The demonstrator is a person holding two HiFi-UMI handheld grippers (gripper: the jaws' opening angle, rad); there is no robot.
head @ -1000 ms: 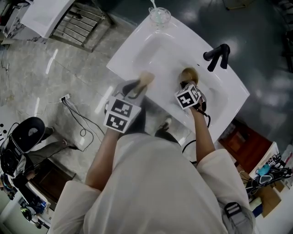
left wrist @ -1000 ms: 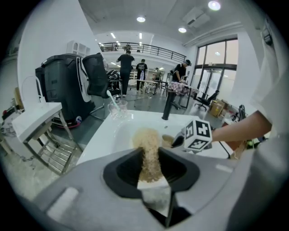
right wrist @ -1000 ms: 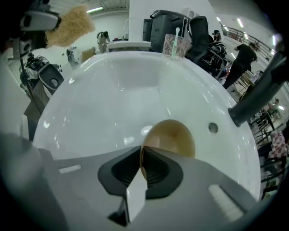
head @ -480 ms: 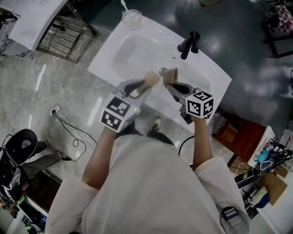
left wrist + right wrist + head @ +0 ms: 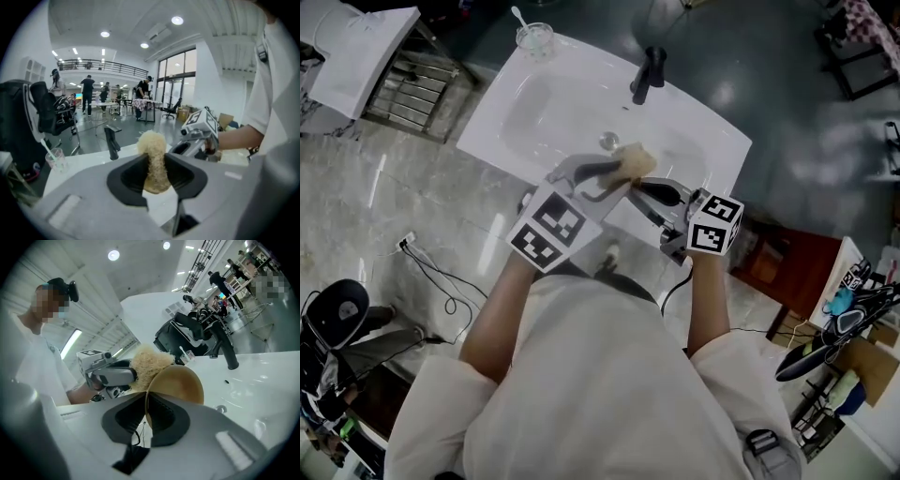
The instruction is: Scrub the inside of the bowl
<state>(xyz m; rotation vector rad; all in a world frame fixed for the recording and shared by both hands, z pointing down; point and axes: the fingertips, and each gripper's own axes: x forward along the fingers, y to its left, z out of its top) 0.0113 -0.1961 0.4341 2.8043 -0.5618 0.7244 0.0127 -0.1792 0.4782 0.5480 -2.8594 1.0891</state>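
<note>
- The tan, round, smooth-sided bowl (image 5: 180, 383) was held up on edge over the front of the white ceramic sink basin (image 5: 534, 108), its open side turned towards the left gripper.
- A pale yellow, fibrous scrubbing pad (image 5: 152, 159) sat at the bowl's open side, against its rim. How deep it reached inside could not be told.
- A clear drinking glass (image 5: 534, 37) stood at the far corner of the sink surface with a thin white-handled item upright in it.
- The basin itself looked bare apart from its round metal drain (image 5: 607, 141).
- A black tap (image 5: 645, 75) rose at the back of the sink, well apart from both tools and not blocking them.
- A metal wire rack (image 5: 422, 84) stood on the marble floor beside the sink, and thin cables (image 5: 441, 281) lay on the floor nearer the person.
- The left gripper (image 5: 609, 173) had its jaws part-way apart and clamped on the scrubbing pad, which stuck out past their tips.
- The right gripper (image 5: 652, 190) had its jaws nearly together, pinching the bowl's thin rim between them.
- The two tools met tip to tip above the sink's front edge.
</note>
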